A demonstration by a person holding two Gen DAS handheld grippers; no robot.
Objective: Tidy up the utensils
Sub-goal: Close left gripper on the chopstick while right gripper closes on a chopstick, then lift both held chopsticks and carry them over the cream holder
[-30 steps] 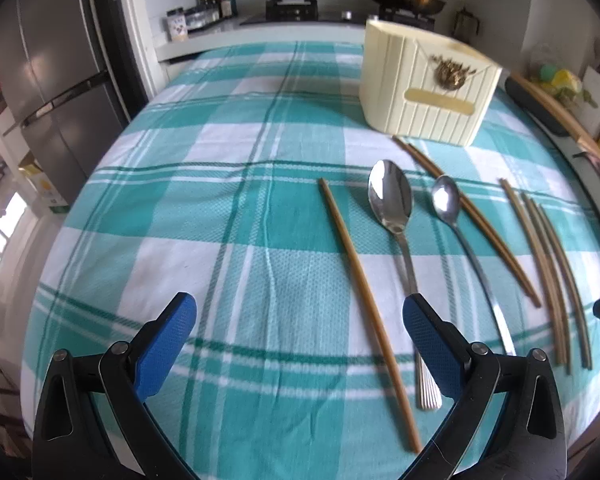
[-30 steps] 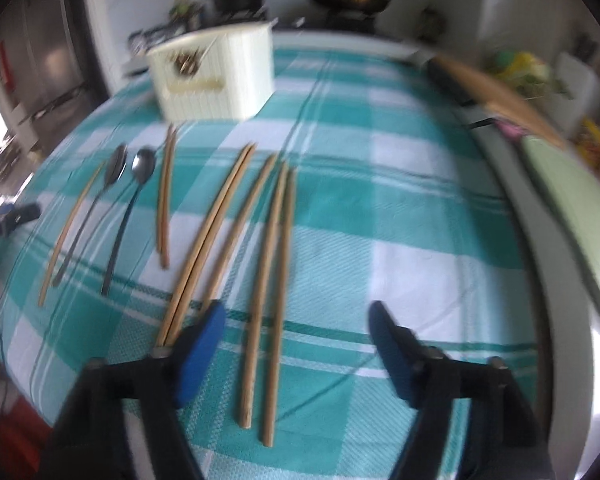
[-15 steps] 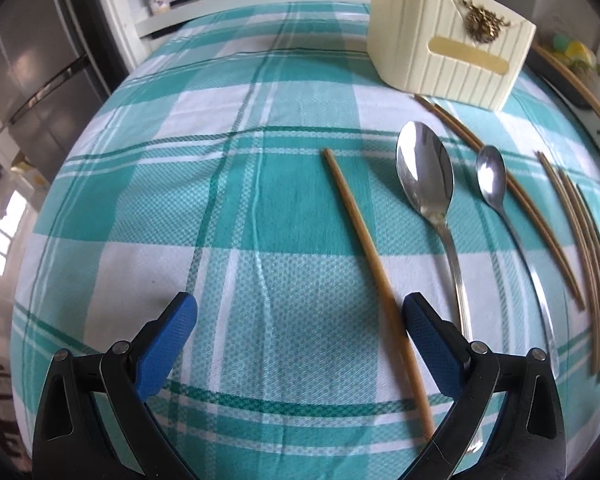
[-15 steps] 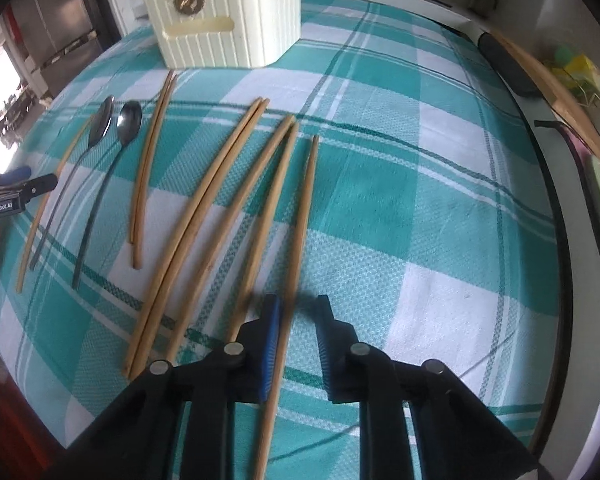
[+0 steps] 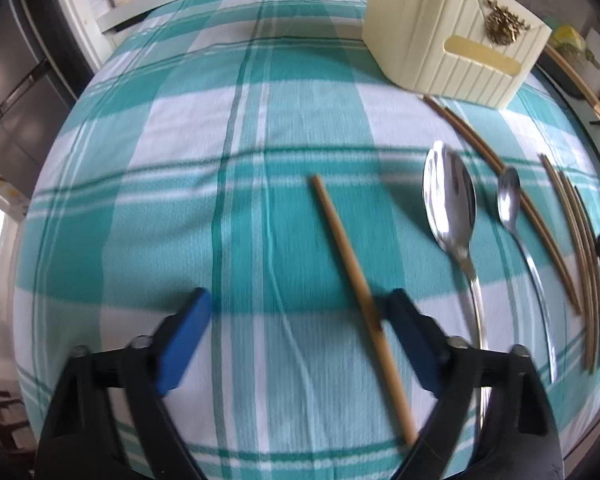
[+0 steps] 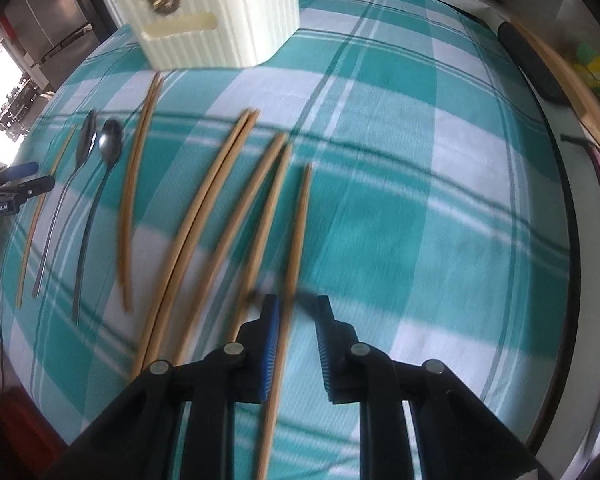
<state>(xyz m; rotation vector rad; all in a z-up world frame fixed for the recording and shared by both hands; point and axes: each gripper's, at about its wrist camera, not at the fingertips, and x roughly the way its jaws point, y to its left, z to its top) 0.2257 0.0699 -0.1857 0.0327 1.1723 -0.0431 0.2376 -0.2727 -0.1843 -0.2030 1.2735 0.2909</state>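
A cream utensil holder [image 5: 452,36] stands at the back of the checked tablecloth; it also shows in the right wrist view [image 6: 216,12]. My left gripper [image 5: 296,332] is open and low over the cloth, straddling a single wooden chopstick [image 5: 352,272] that lies close to its right finger. Two metal spoons [image 5: 452,208] lie to its right. My right gripper [image 6: 296,332] is partly open around the rightmost chopstick [image 6: 296,236], which runs along its left pad. Several more chopsticks [image 6: 204,220] lie to the left.
The table edge and a dark counter strip [image 6: 536,64] run along the right. A steel fridge [image 5: 8,92] stands at the left. The left gripper [image 6: 16,188] shows at the far left of the right wrist view.
My left gripper has moved forward and narrowed around the single chopstick. My right gripper has opened somewhat from its near-shut stance and moved forward along the rightmost chopstick.
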